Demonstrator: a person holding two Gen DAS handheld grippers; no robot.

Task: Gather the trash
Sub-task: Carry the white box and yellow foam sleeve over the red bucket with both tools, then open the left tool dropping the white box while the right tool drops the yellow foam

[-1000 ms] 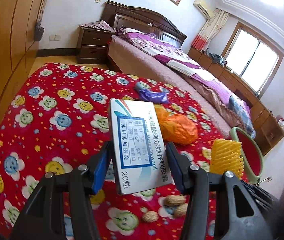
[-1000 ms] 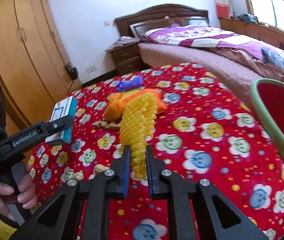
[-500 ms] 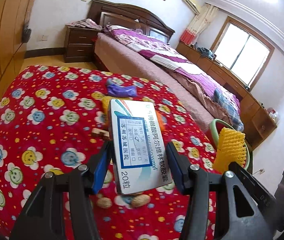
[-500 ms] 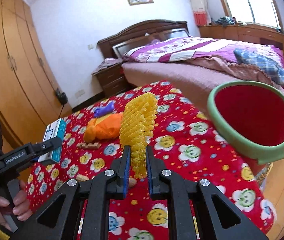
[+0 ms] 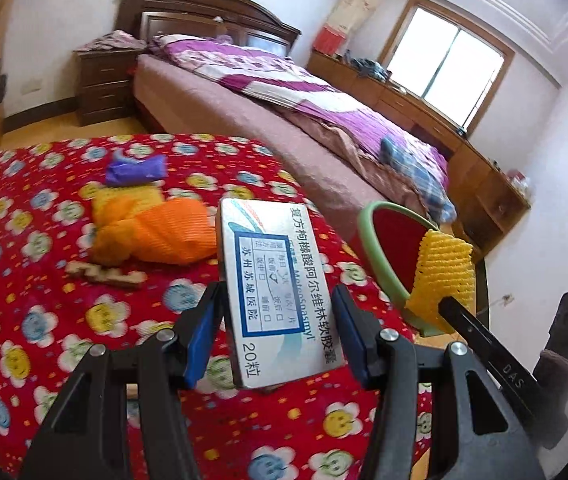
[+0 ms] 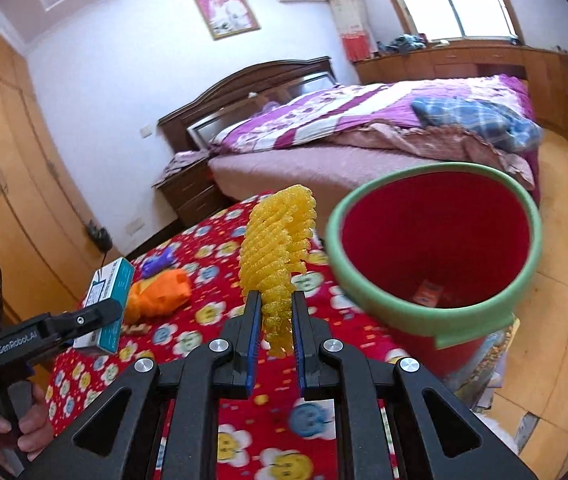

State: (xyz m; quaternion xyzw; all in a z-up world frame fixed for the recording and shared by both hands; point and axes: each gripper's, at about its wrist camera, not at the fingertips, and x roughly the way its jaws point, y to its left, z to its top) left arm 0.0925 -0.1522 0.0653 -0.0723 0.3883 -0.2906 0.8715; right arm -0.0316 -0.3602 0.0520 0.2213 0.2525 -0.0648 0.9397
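Both grippers, left gripper (image 5: 278, 316) and right gripper (image 6: 276, 320), angle downward, loaded.

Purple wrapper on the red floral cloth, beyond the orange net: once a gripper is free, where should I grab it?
Probably the purple wrapper at its raised crumpled end, coming from above with jaws across its narrow width; it lies long and low on the cloth, clear of the orange net.

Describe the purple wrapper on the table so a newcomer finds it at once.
Start at the table with the red flowered cloth. At its far side, toward the bed, lies an orange foam net; the purple wrapper sits just beyond it. It is the only purple, crumpled, glossy scrap there.
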